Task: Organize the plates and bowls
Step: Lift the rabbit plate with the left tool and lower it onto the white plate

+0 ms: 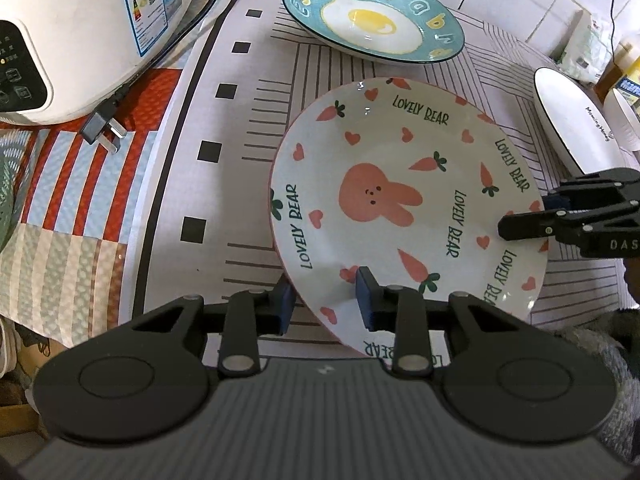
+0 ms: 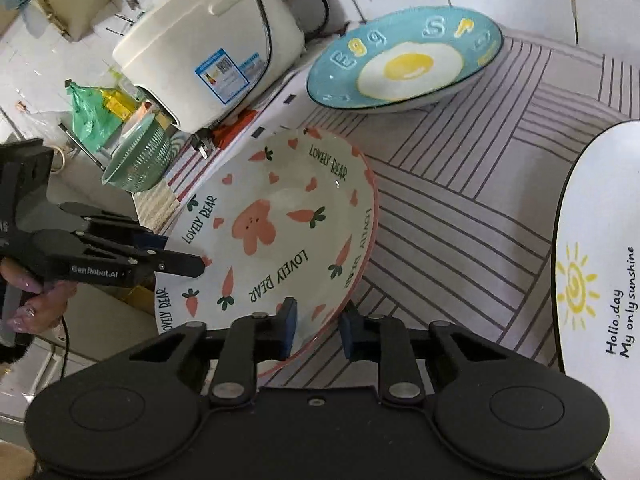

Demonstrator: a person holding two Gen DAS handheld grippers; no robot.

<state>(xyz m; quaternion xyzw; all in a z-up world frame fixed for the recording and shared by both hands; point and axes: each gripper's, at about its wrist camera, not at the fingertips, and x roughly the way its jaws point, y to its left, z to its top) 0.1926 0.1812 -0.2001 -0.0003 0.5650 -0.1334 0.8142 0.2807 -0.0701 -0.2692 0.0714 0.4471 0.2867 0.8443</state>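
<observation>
A white "Lovely Bear" plate (image 1: 380,200) (image 2: 272,232) with a pink rabbit and carrots lies over the striped mat (image 1: 240,160). My left gripper (image 1: 326,300) is shut on its near rim, one blue pad under the edge and one on the inner face. From the other side, my right gripper (image 2: 318,330) clamps the opposite rim between its blue pads. Each gripper shows in the other view: the right gripper (image 1: 516,228) at the right, the left gripper (image 2: 192,264) at the left with a hand behind it. A blue fried-egg plate (image 1: 372,16) (image 2: 404,64) sits further back.
A white plate with a sun drawing (image 2: 600,248) (image 1: 572,120) lies to the right. The white rice cooker (image 1: 80,20) (image 2: 208,48) and its loose plug (image 1: 104,124) stand at the left. A green colander (image 2: 140,160) sits near the counter's edge. Tiled wall behind.
</observation>
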